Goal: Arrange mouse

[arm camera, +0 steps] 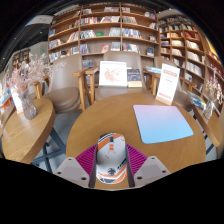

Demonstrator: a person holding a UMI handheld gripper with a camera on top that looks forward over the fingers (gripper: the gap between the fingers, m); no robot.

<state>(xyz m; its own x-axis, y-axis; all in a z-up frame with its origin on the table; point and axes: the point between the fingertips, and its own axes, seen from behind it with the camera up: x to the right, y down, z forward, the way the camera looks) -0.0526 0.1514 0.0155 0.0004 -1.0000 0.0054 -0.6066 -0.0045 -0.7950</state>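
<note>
Mouse [111, 160] underside hidden (perhaps gripper-clamped)

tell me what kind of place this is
Likely a library or bookshop reading area: tall bookshelves full of books line the back wall, display stands sit on round wooden tables, and the gripper holds a mouse beside a mouse pad.

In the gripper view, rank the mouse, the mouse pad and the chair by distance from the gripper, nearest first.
1. Mouse: between the fingers of the gripper.
2. Mouse pad: ahead, to the right, on the round table.
3. Chair: beyond the table's far edge.
</note>
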